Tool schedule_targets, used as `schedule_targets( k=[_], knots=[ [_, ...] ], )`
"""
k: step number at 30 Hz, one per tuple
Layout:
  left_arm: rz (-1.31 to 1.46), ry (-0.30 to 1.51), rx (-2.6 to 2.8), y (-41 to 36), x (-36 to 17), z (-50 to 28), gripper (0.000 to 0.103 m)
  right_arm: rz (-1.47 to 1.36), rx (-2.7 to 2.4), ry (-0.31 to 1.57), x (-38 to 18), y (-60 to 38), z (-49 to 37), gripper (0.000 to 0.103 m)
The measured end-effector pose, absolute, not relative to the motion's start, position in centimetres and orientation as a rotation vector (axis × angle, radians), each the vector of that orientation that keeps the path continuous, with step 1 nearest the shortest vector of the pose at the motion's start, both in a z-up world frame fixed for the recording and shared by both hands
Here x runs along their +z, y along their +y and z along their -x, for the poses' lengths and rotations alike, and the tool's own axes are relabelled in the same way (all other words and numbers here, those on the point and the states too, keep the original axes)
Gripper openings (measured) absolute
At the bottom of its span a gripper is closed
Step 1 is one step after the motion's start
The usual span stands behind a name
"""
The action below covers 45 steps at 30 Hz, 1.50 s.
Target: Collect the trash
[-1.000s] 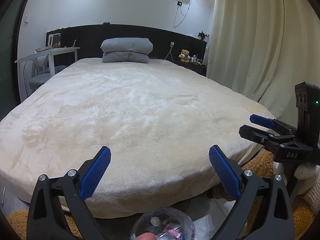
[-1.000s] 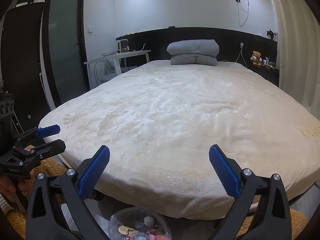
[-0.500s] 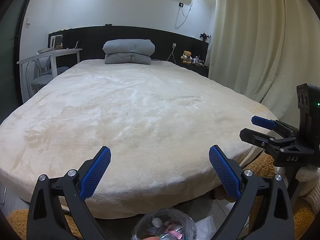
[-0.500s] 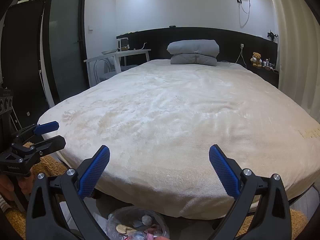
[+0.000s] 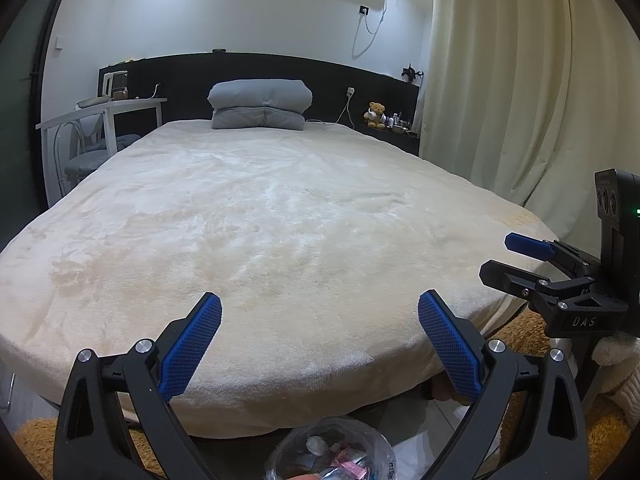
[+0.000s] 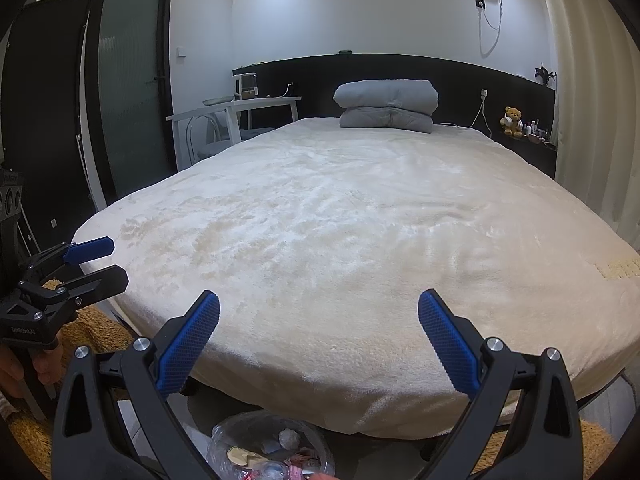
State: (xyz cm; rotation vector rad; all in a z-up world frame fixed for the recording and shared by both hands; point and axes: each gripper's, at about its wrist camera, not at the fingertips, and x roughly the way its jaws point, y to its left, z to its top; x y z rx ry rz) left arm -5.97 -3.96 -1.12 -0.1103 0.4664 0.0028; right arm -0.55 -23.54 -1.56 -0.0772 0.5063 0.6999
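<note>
Two grippers held over the foot edge of the bed (image 5: 280, 220), both with blue-padded jaws spread wide and gripping nothing; left gripper (image 5: 320, 344) seen from its own camera, and again at the left edge of the right wrist view (image 6: 96, 264), jaws likewise apart; right gripper (image 6: 319, 342) from its own camera, and from the side at the right edge of the left wrist view (image 5: 508, 256). Clear plastic bag of trash (image 5: 332, 456) sits low, below the foot edge of the bed, between the jaws at the bottom of both views; contents are crumpled white and pink scraps; right wrist view (image 6: 272, 452) shows more of the bag's mouth. Left wrist view only: cream curtain (image 5: 500, 92) along the bed's right side. Right wrist view only: dark frosted-glass door (image 6: 128, 80), and a hand (image 6: 24, 368) on the left gripper's handle. Both views: folded grey duvet (image 5: 260, 104) at the head edge; teddy bear (image 5: 375, 114) on the ledge beside it; white desk (image 5: 104, 110) at the bed's left side.
</note>
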Motion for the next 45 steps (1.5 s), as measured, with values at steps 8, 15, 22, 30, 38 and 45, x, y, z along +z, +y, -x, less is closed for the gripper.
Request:
schedule_targets(
  k=[8,15,22,30,38,45],
  knots=[
    [0.111,0.464,0.006,-3.90,-1.10,6.05,0.097,0.080,0.700,0.508,-1.63,-23.61,0.52,0.098],
    [0.112,0.464,0.008,-3.86,-1.05,6.08,0.097,0.083,0.698,0.508,-1.70,-23.62,0.33,0.098],
    [0.112,0.463,0.008,-3.83,-1.06,6.07,0.097,0.087,0.697,0.510,-1.73,-23.60,0.33,0.098],
    [0.112,0.463,0.008,-3.85,-1.05,6.09,0.097,0.091,0.696,0.508,-1.79,-23.67,0.27,0.098],
    [0.112,0.463,0.008,-3.83,-1.07,6.08,0.097,0.096,0.694,0.508,-1.80,-23.61,0.25,0.098],
    [0.113,0.465,0.011,-3.83,-0.84,6.12,0.097,0.099,0.695,0.508,-1.79,-23.55,0.21,0.098]
  ],
)
